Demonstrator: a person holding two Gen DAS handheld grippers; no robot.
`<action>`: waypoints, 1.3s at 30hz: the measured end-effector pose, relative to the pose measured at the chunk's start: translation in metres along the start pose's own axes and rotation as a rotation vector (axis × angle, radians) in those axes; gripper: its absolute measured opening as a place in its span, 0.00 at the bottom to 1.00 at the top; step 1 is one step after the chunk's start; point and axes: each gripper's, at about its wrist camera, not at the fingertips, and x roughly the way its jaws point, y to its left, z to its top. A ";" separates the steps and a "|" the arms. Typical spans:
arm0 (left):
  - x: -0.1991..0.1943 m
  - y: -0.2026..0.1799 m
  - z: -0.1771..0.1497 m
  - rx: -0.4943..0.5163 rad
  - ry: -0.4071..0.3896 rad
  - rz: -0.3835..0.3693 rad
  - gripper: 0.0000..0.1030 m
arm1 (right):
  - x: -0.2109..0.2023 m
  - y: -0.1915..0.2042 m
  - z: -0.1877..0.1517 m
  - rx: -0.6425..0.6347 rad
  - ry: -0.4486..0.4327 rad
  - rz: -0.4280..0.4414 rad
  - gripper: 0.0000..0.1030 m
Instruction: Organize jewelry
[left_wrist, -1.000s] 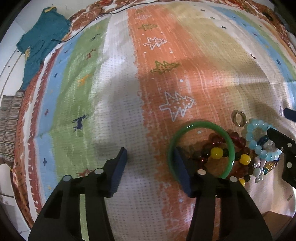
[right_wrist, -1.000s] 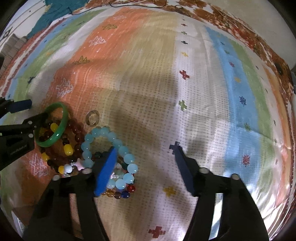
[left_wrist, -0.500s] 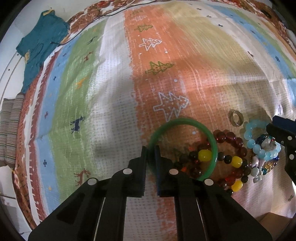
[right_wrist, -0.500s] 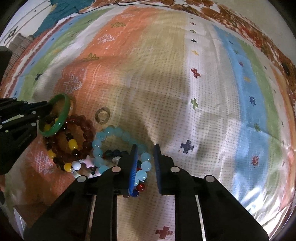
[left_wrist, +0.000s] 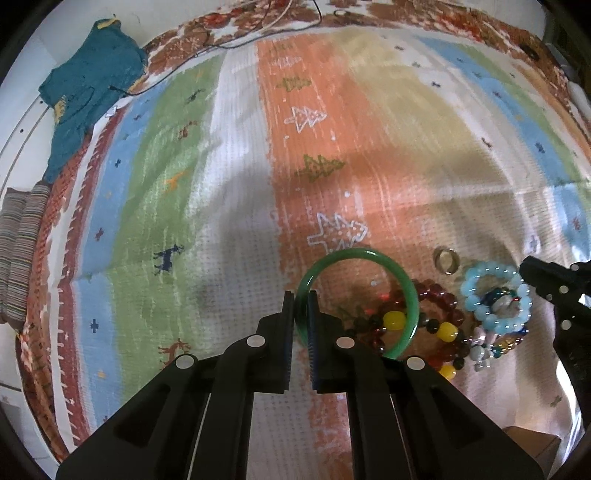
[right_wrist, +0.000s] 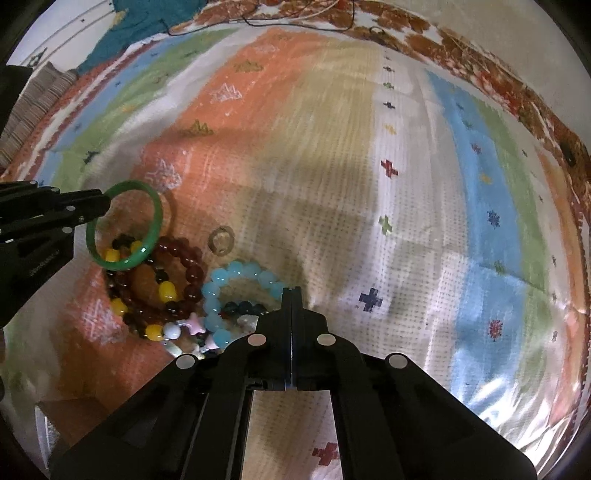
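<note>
Jewelry lies heaped near the striped blanket's (left_wrist: 240, 206) near edge, where the left gripper (left_wrist: 302, 314) jaws pinch the green bangle (left_wrist: 412, 295) to lift it clear, while the right gripper (right_wrist: 291, 295) jaws clamp the pale blue bead bracelet (right_wrist: 236, 271), likely separating the pieces.

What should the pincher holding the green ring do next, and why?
Probably lift a little, straight up. The left gripper is shut on the green bangle, whose far side rests on the dark red and yellow bead bracelet. A gentle lift would likely free it without dragging those beads or the small metal ring across the striped blanket.
</note>
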 end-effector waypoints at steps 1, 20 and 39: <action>-0.002 -0.001 -0.001 0.001 -0.002 -0.002 0.06 | 0.003 0.000 -0.001 0.006 0.017 0.003 0.01; 0.005 -0.011 -0.006 0.061 0.018 0.017 0.07 | 0.015 -0.006 0.007 0.041 0.008 -0.018 0.52; 0.009 -0.014 -0.007 0.076 0.027 0.018 0.06 | 0.020 -0.008 0.004 0.026 0.000 -0.047 0.12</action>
